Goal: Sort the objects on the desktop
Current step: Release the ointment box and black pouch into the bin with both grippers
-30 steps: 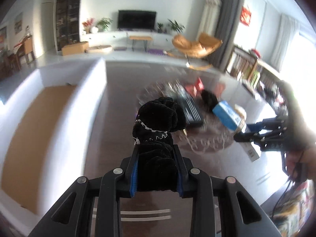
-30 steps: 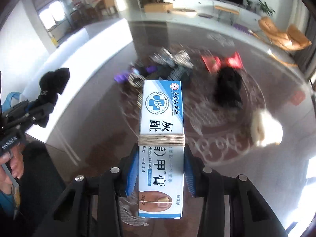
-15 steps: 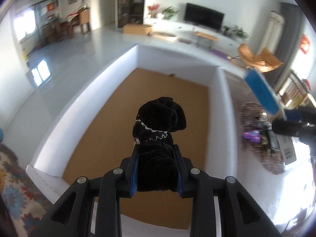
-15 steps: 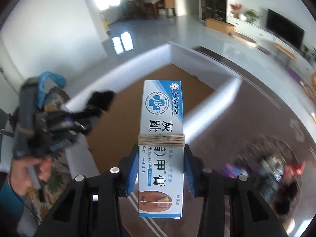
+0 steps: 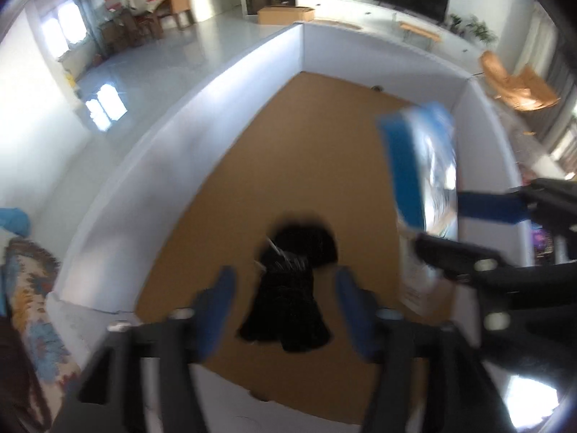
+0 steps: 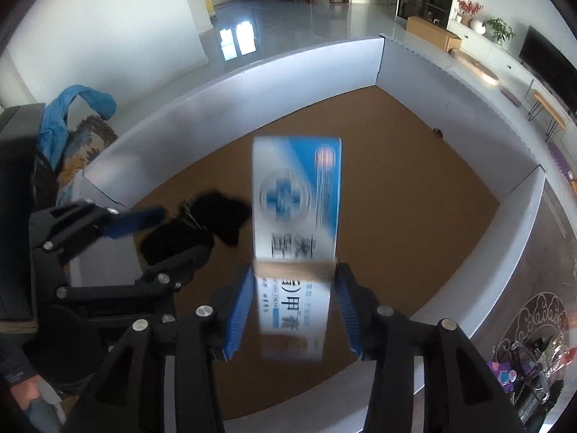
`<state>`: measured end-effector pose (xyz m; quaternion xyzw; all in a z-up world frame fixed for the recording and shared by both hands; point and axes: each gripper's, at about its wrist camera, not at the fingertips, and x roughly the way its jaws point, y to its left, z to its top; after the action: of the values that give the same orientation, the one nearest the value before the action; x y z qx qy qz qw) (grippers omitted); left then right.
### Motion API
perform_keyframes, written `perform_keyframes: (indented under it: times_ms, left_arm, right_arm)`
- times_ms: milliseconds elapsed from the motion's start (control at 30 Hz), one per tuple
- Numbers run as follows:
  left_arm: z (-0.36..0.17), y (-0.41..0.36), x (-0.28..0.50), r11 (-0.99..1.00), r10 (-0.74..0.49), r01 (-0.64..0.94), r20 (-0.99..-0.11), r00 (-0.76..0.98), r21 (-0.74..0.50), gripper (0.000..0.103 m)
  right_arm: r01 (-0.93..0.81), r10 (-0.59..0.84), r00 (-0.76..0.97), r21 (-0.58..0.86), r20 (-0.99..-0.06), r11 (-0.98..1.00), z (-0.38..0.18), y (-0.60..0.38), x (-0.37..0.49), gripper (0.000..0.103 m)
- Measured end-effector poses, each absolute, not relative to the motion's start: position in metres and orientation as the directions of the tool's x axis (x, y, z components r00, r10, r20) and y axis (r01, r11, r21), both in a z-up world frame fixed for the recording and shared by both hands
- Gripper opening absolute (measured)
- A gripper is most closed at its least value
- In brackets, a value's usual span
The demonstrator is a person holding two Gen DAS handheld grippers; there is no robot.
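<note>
My left gripper point(image 5: 285, 310) is open above a big white-walled box with a brown floor point(image 5: 274, 180). The black fuzzy bundle point(image 5: 288, 288) is loose between its spread fingers, blurred, over the box floor. My right gripper point(image 6: 292, 310) is open too; the blue and white medicine carton point(image 6: 295, 238) sits blurred between its parted fingers, touching neither pad. The carton point(image 5: 422, 180) and right gripper point(image 5: 487, 231) also show at the right of the left wrist view; the left gripper point(image 6: 158, 231) and bundle point(image 6: 212, 216) show at the left of the right wrist view.
The box has white walls point(image 6: 288, 68) on all sides. A dark table with a pile of small objects point(image 6: 526, 368) lies to the right of it. A patterned cushion point(image 5: 32, 306) and a blue bag point(image 6: 75, 108) lie left of the box.
Both grippers moved from the table to over the box. Both have opened: the black bundle and the carton are now loose between the fingers and blurred.
</note>
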<state>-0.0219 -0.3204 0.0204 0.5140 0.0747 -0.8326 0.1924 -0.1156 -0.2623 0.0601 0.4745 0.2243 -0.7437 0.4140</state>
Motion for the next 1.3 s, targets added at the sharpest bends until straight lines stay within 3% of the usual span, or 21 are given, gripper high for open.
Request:
perform_keyframes:
  times_ms: [100,367,500,633,867,1033,1233,1300]
  left_arm:
    - [0.026,-0.312,-0.016,-0.915,-0.259,0.397,-0.862,-0.436,0.074,0.077]
    - [0.085,-0.249,0.006,-0.939,-0.265,0.341,-0.746,-0.61,0.055,0.078]
    - [0.115,-0.185,0.01,-0.972,-0.2,0.229,-0.683,-0.702,0.05,0.099]
    - [0.121,-0.12,0.011,-0.993,-0.107,0.112,-0.661,-0.743,0.035,0.101]
    - [0.07,-0.021,-0.021,-0.999,0.034,-0.05,-0.732,-0.681,0.0,0.101]
    - [0.004,0.021,-0.05,-0.995,0.023,-0.093,-0.798,-0.603,0.041,0.101]
    - [-0.035,0.04,-0.068,-0.997,0.034,-0.073,-0.829,-0.558,0.008,0.101]
    - [-0.046,0.042,-0.071,-0.997,0.036,-0.078,-0.83,-0.557,0.01,0.103]
  right_arm:
    - [0.831,-0.451,-0.218,0.078,-0.865,-0.551,0.067,-0.247,-0.113,0.067]
    - [0.799,-0.568,-0.384,0.046,-0.728,-0.6,0.104,-0.142,-0.099,0.09]
    - [0.725,-0.52,-0.507,-0.015,-0.687,-0.689,0.102,-0.057,-0.091,0.093]
    - [0.566,-0.393,-0.607,-0.028,-0.69,-0.824,0.076,0.051,-0.082,0.093]
    - [0.289,-0.161,-0.615,-0.031,-0.772,-0.957,0.013,0.198,-0.071,0.093]
    - [0.229,-0.132,-0.58,-0.006,-0.804,-0.973,-0.011,0.228,-0.063,0.093]
    - [0.208,-0.114,-0.577,-0.011,-0.809,-0.978,-0.03,0.231,-0.066,0.095]
    - [0.206,-0.108,-0.582,-0.017,-0.806,-0.978,-0.033,0.229,-0.068,0.101]
